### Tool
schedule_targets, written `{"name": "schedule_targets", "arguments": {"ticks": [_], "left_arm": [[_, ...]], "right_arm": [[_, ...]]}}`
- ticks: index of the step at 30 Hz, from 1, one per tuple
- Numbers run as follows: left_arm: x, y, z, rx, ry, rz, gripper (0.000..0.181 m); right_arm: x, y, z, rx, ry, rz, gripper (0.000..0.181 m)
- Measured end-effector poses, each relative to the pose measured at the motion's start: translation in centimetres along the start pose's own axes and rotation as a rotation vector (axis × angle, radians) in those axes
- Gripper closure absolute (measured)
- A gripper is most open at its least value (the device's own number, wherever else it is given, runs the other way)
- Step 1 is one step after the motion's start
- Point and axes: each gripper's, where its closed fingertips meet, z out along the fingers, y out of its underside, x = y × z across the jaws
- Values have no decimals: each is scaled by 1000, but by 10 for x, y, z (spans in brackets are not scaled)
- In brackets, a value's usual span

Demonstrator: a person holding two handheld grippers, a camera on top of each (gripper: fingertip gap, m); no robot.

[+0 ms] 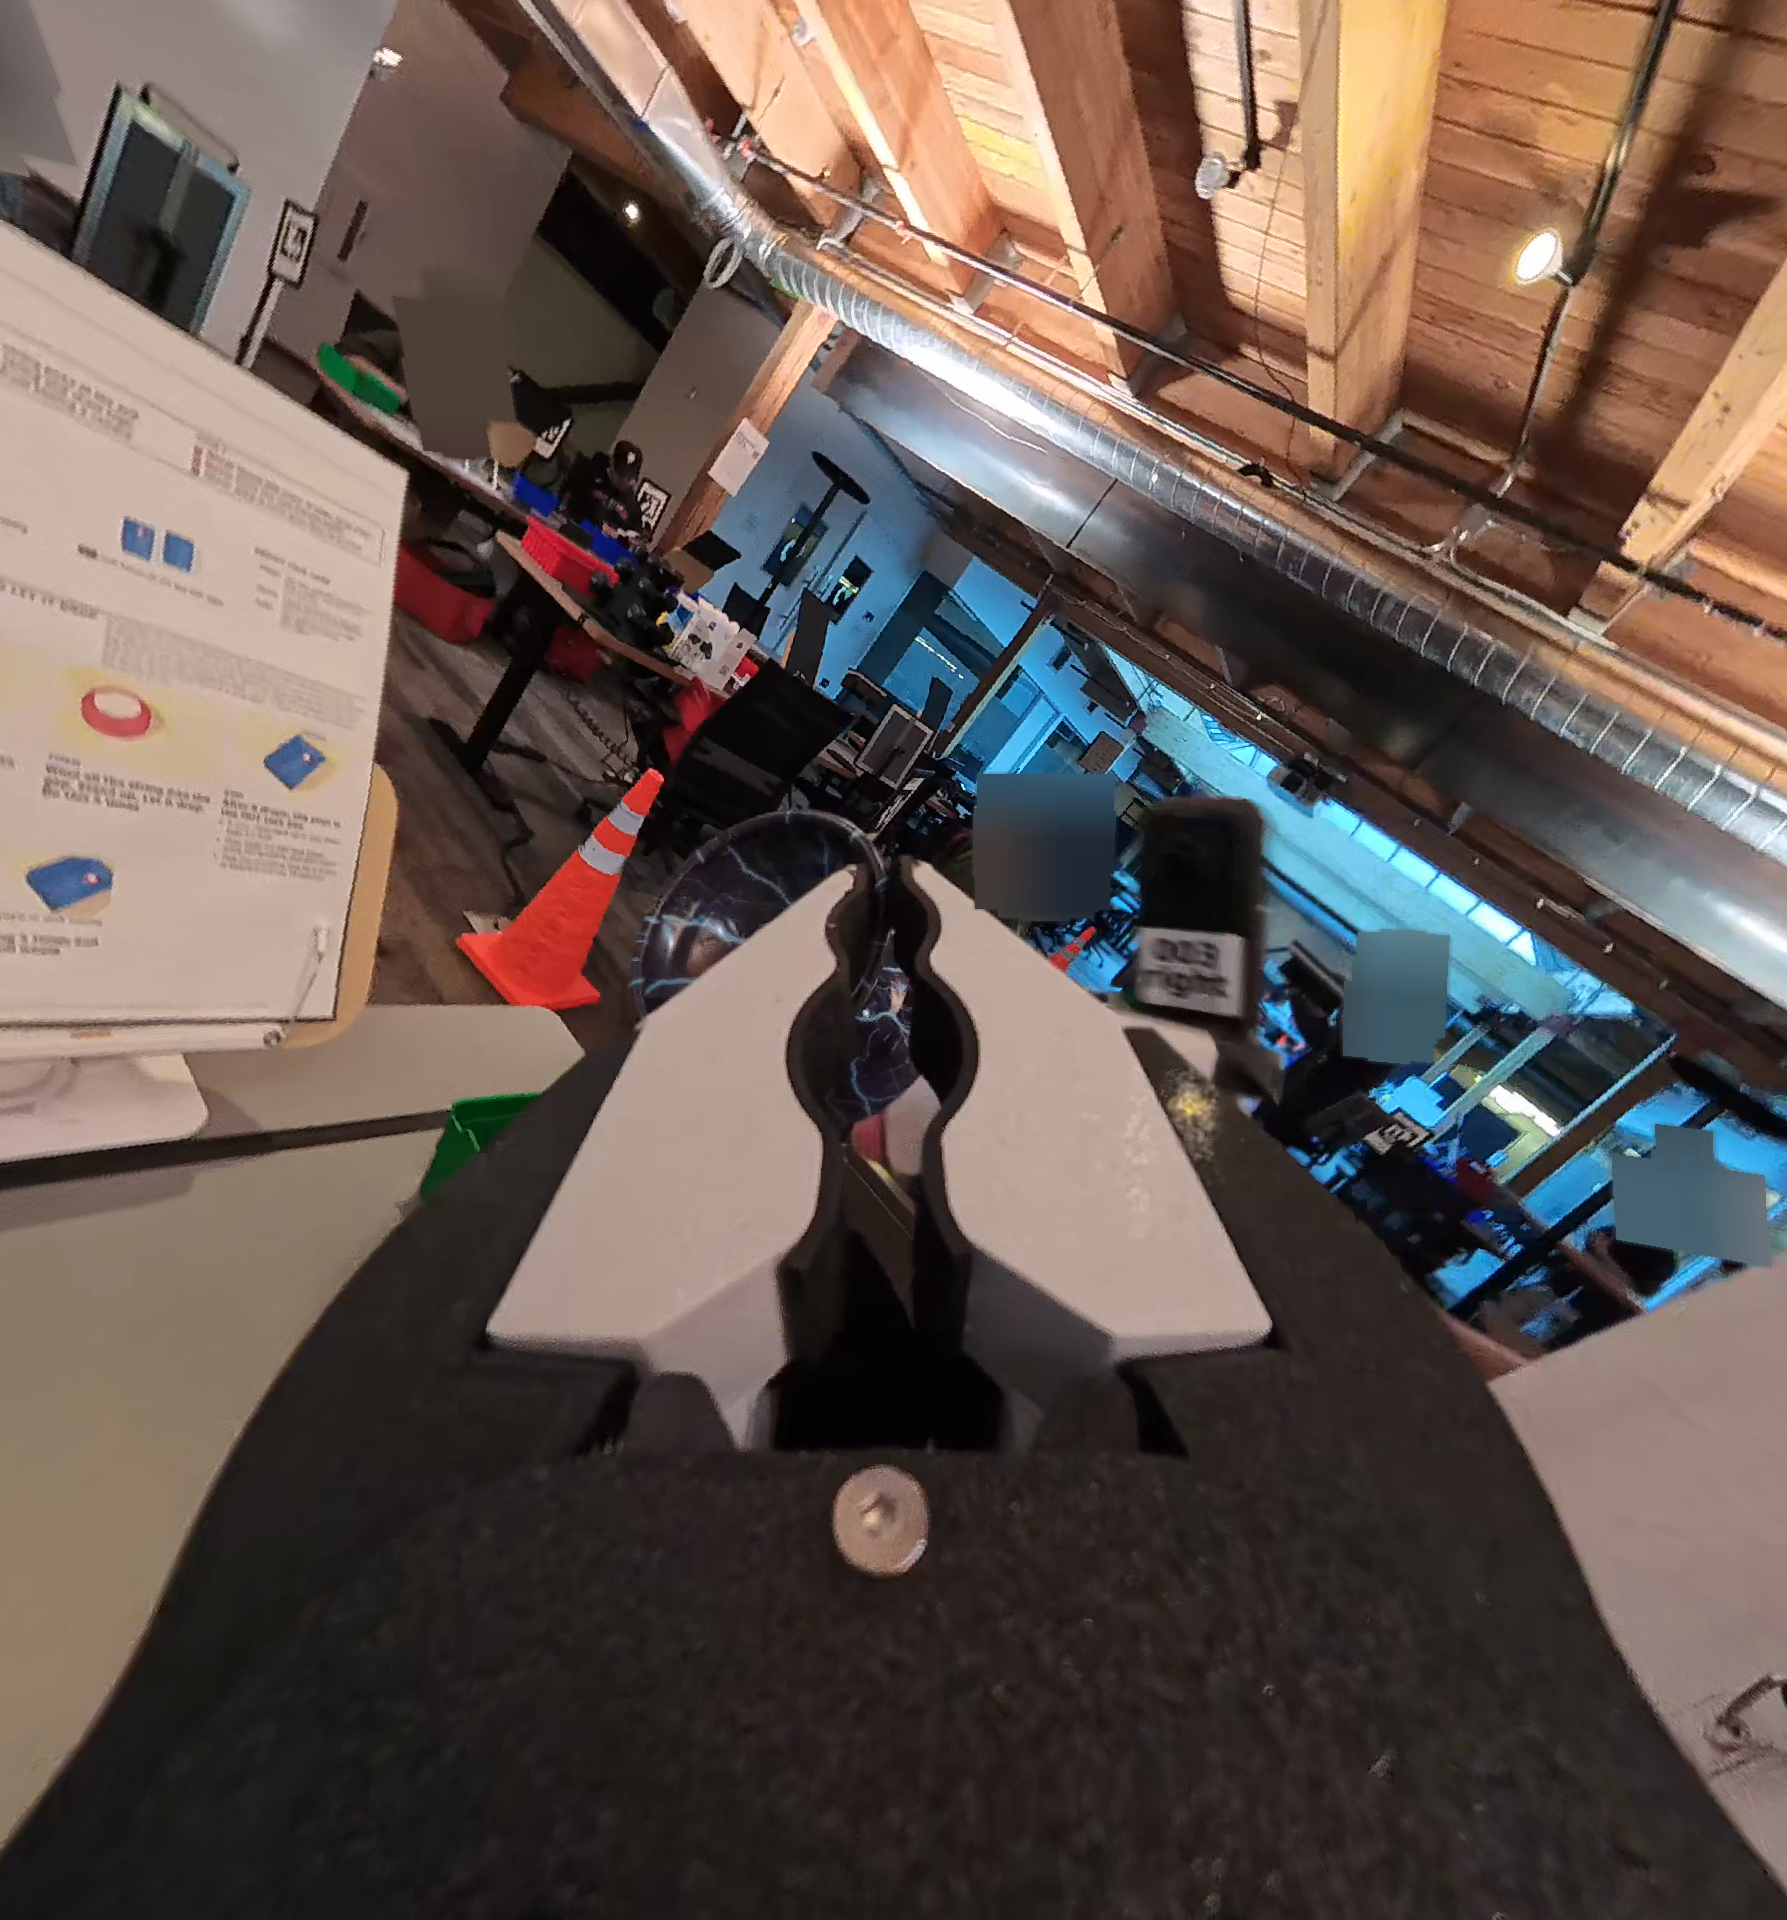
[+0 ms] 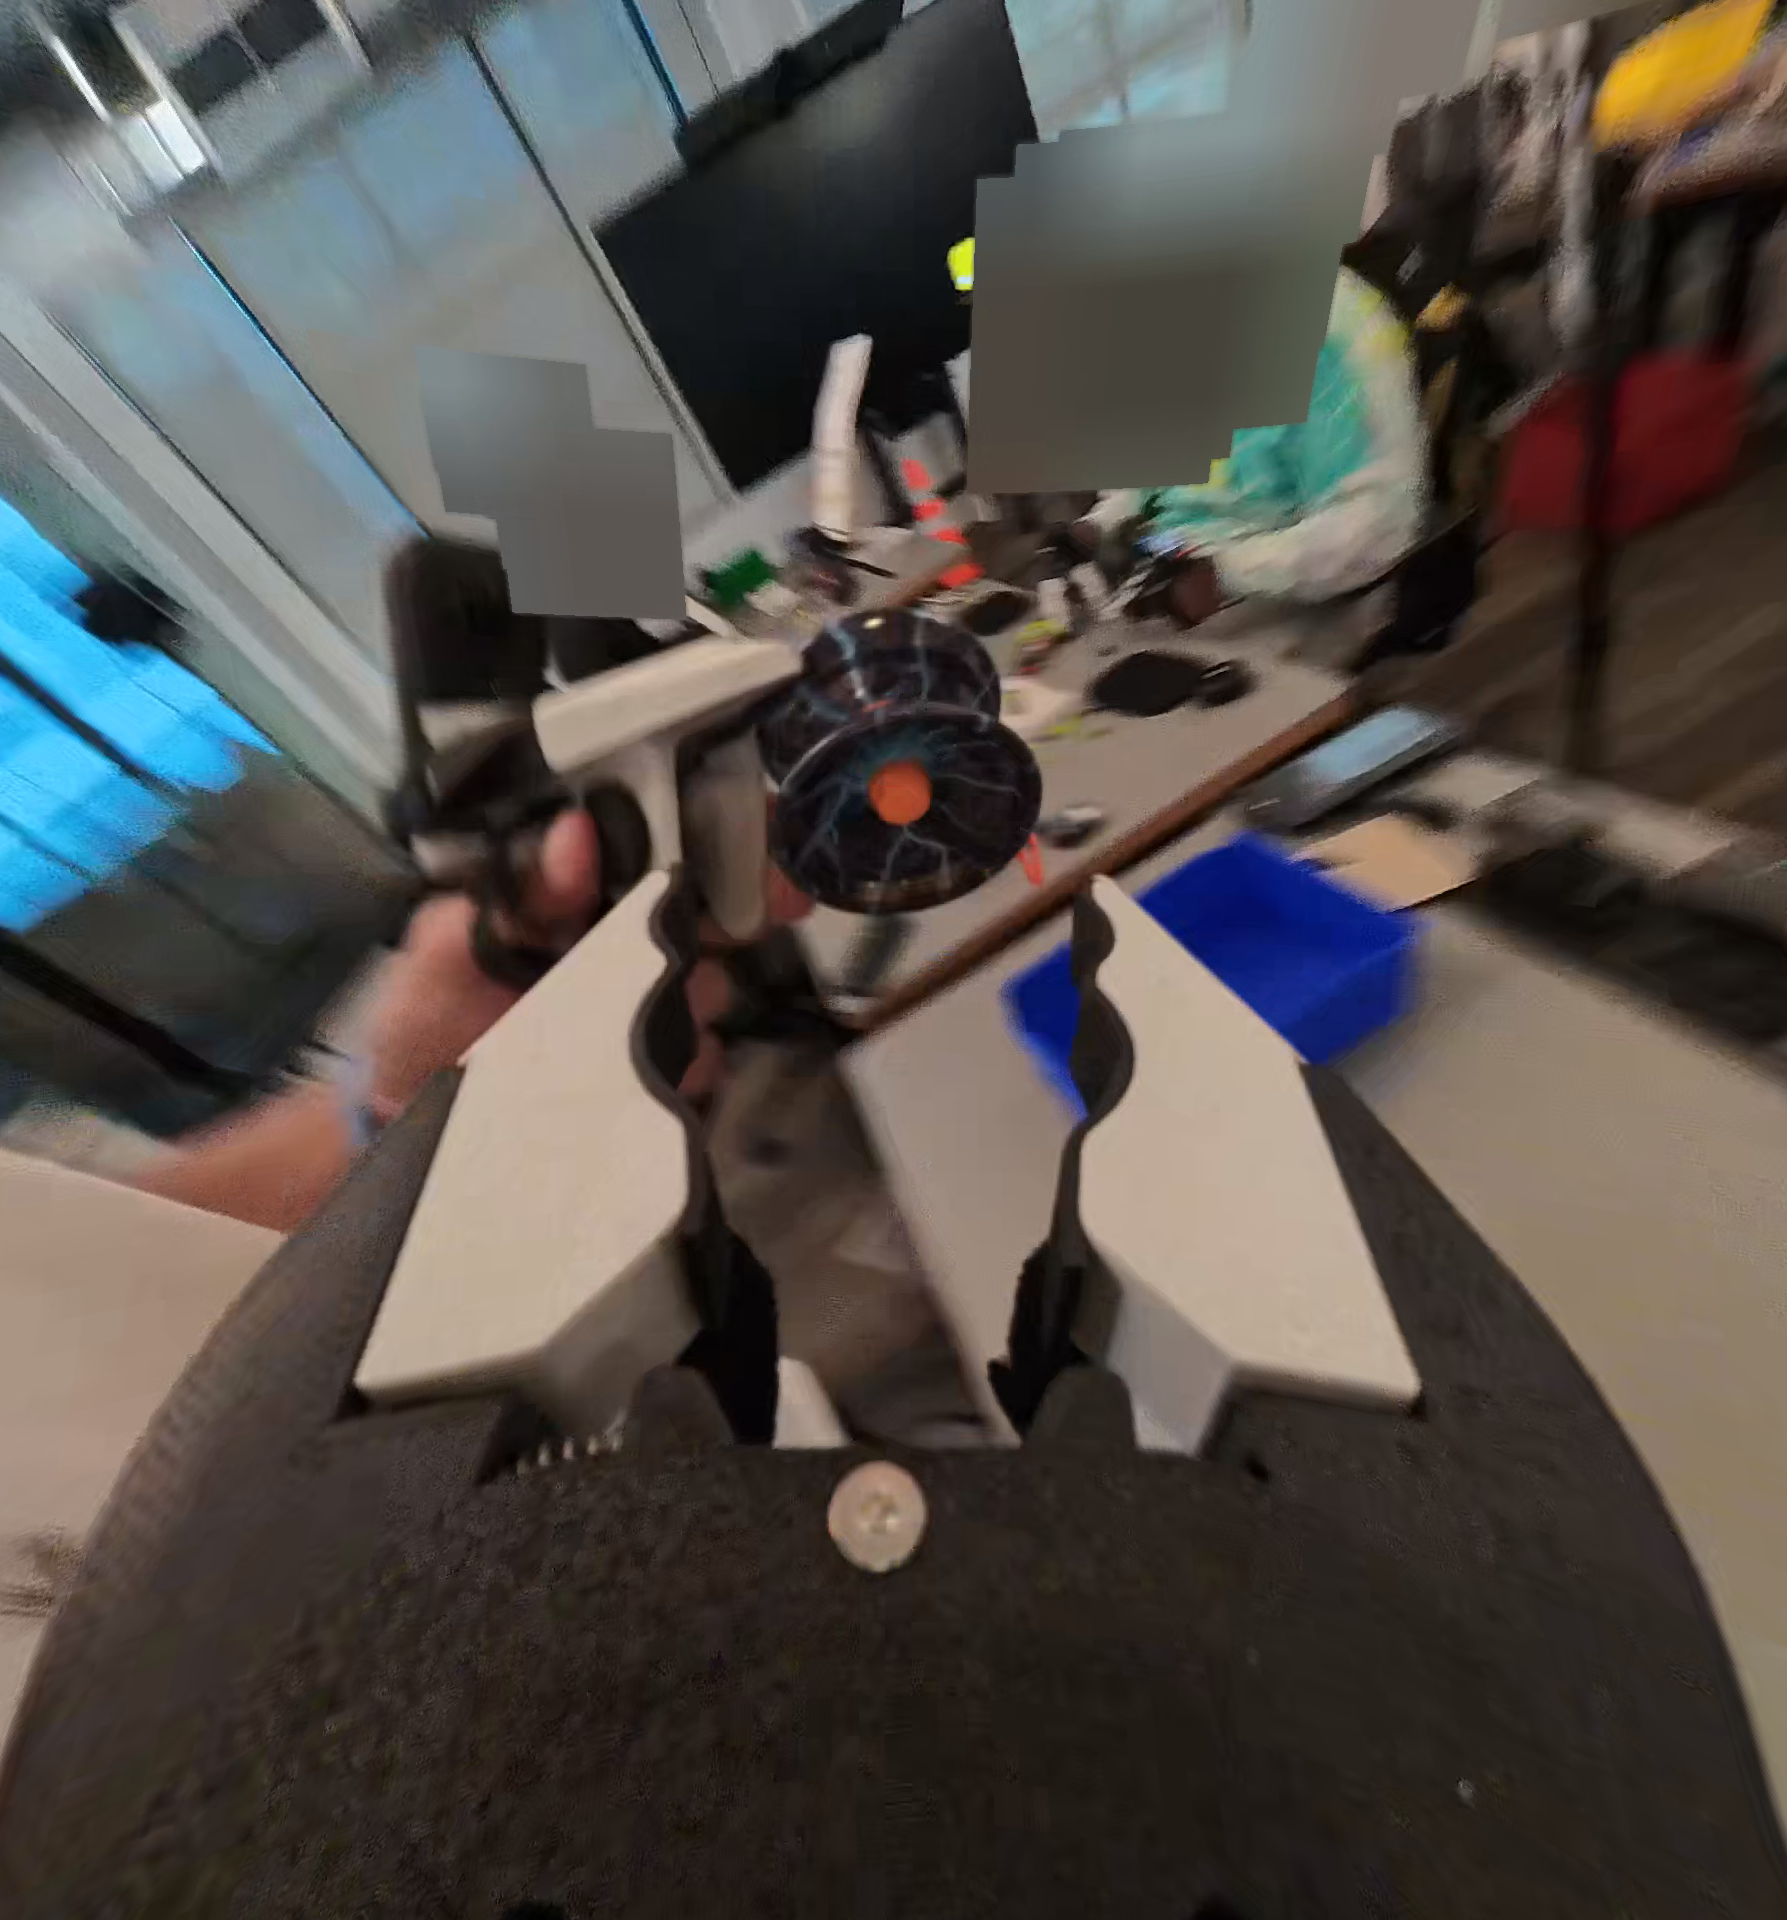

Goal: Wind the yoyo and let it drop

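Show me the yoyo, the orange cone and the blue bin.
yoyo [image 2: 904, 795], right wrist view, orange hub of its near disc.
orange cone [image 1: 567, 914], left wrist view, its sloping side.
blue bin [image 2: 1284, 935], right wrist view, its outer wall.

Pale grey surface [image 1: 89, 1403] spreads along the left of the left wrist view, and on it stands a white monitor [image 1: 141, 644] on its white base. A green bin [image 1: 473, 1132] peeks out at the far edge. Over in the right wrist view, the blurred surface [image 2: 1595, 1247] carries a blue bin [image 2: 1273, 935] near its brown-trimmed far edge, cardboard just beyond.
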Motion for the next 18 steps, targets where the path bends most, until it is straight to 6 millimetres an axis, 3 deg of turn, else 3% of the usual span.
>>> {"name": "schedule_targets", "arguments": {"ticks": [3,7,10,15,18], "left_arm": [[17,-1,-2,15,46,81,181],[34,1,-5,18,112,126,181],[43,7,-10,-5,189,106,181],[57,8,-20,-26,388,-107,181],[53,19,-24,-110,349,-44,181]], "right_arm": [[-6,-8,5,34,-177,340,100],[-35,-11,4,-8,-447,562,105],[-37,-2,2,-52,-448,530,122],[-56,4,0,-62,-526,537,120],[-52,14,-3,-84,-448,459,120]]}}
